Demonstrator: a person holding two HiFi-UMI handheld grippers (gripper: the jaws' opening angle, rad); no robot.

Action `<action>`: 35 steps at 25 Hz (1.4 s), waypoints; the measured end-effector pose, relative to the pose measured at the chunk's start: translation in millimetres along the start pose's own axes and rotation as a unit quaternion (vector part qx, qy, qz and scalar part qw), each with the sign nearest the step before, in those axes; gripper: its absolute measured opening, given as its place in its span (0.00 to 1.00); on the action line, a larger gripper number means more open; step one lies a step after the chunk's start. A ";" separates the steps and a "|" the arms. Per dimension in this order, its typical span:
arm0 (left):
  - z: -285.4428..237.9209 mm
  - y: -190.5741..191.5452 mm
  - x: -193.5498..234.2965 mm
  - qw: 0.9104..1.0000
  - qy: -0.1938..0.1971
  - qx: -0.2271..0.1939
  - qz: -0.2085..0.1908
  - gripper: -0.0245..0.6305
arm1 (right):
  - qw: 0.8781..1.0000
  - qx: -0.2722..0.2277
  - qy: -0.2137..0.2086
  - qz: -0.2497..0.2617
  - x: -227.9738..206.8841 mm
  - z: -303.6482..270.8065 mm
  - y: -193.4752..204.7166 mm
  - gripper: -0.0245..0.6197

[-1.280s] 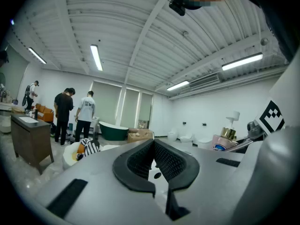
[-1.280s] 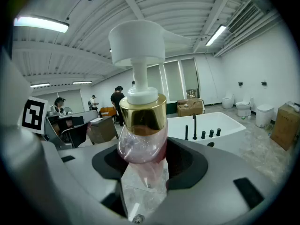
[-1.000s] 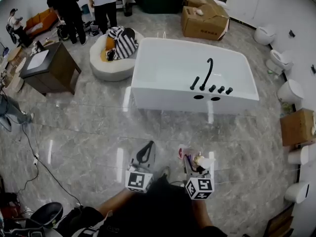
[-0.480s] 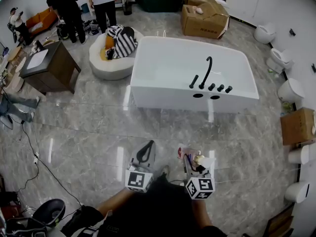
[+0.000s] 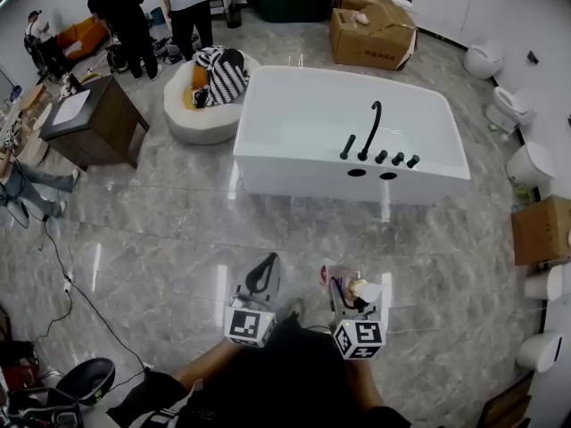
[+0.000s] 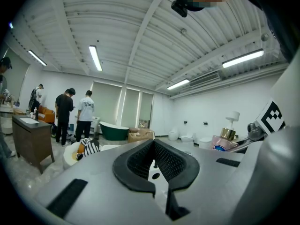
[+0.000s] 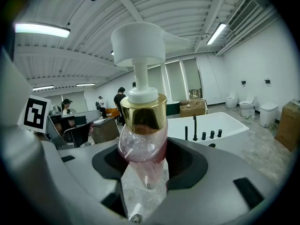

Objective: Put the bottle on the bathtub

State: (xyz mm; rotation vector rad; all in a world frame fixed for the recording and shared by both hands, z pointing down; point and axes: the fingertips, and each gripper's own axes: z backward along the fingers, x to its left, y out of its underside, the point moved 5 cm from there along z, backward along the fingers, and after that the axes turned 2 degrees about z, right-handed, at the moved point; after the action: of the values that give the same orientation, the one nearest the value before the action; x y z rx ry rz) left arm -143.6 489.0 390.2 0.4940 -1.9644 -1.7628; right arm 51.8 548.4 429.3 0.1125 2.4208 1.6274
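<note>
Lower centre of head view: right gripper clenched on the bottle, its pink body between the pads, with gold collar and white pump head beyond them. Left gripper just beside it, to the left, jaws together with nothing between. Both hang over the grey floor. The white bathtub stands well apart at upper centre, a black faucet on its near rim.

Bright strip lights, glaring floor, fisheye edges.
</note>
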 end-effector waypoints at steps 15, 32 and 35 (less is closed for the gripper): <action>-28.6 15.9 -33.7 1.000 -0.028 0.004 0.006 0.06 | 1.000 0.001 -0.028 0.010 -50.5 -8.0 5.3 0.38; -156.2 13.6 31.3 1.000 -0.012 0.007 0.019 0.06 | 1.000 0.015 -0.013 0.006 -84.8 -125.8 -35.3 0.38; -190.8 1.9 53.4 1.000 -0.004 0.006 0.020 0.06 | 1.000 0.018 -0.008 0.005 -88.7 -156.4 -51.9 0.38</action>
State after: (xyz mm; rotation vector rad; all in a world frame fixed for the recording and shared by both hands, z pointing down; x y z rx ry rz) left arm -82.7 301.7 412.4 0.4492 -1.9781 -1.7332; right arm 105.8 370.4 450.5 0.1435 2.4410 1.5817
